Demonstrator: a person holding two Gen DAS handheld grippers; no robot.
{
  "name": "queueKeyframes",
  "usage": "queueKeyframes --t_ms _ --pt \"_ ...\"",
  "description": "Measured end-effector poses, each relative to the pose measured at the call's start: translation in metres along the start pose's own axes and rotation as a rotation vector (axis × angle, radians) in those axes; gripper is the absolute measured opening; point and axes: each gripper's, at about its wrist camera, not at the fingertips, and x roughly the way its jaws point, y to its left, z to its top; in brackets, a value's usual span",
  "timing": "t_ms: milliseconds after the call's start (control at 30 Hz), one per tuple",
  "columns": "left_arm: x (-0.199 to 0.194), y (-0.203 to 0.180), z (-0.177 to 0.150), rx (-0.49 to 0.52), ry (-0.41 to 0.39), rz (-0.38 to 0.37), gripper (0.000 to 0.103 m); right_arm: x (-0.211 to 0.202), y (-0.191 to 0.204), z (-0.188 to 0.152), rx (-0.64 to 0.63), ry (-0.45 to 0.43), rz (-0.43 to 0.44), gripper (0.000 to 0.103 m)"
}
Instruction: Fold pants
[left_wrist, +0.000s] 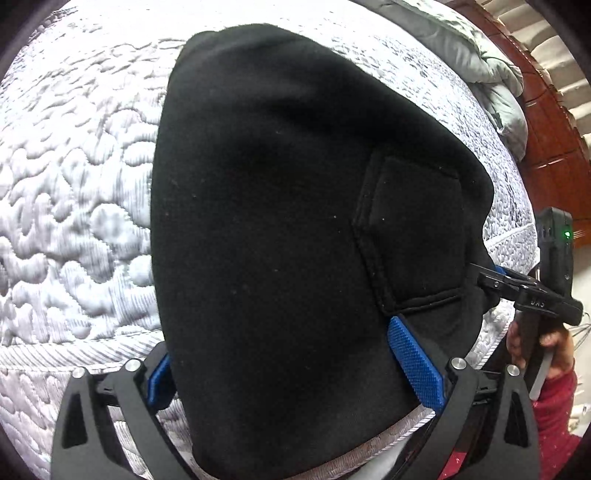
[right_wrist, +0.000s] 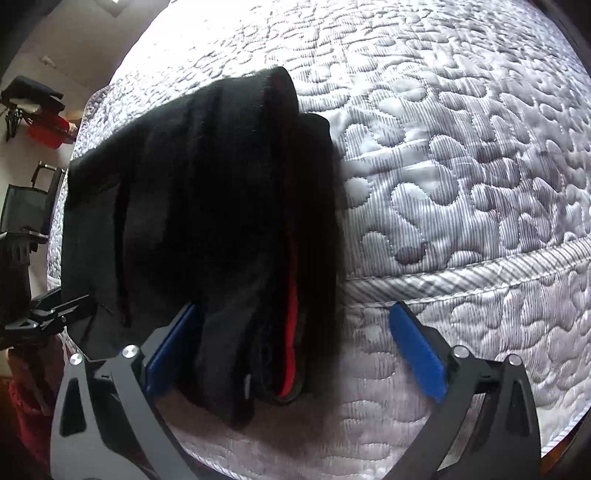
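Left wrist view: the black fleece pants (left_wrist: 295, 221) fill the middle of the frame, lying on the white quilted mattress (left_wrist: 74, 184), a patch pocket at centre right.
Left gripper (left_wrist: 291, 362): its blue-padded fingers (left_wrist: 415, 363) stand on either side of the near end of the cloth at the bottom of the frame; whether they press it I cannot tell.
Right wrist view: the pants lie bunched in layers at left of centre, a red lining edge (right_wrist: 291, 332) showing.
Right gripper (right_wrist: 295, 350): fingers spread wide; the cloth rests against the left pad, the right pad stands clear over the mattress.
Why: probably the fold is being laid down and released at the mattress edge.
Containers: none in view.
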Motion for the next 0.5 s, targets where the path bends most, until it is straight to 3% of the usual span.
queueKeyframes --t_ms 33,67,167,333,500 --pt "0.0 -0.002 -0.005 -0.009 -0.004 -0.005 0.1 -0.001 0.001 0.0 0.006 -0.002 0.047 0.066" --pt "0.0 -0.001 -0.005 -0.019 -0.008 -0.011 0.099 -0.003 0.0 0.0 0.028 0.006 0.106 0.061" --pt "-0.007 0.001 -0.012 -0.03 -0.029 -0.019 0.091 -0.007 0.005 -0.001 -0.008 -0.008 0.103 0.053" --pt "-0.023 0.005 -0.014 -0.04 -0.059 -0.044 0.048 -0.015 0.004 -0.003 -0.031 -0.025 0.124 0.04" --pt "-0.041 0.002 -0.018 -0.044 -0.103 -0.067 0.032 -0.033 0.01 -0.003 -0.073 -0.059 0.119 0.035"
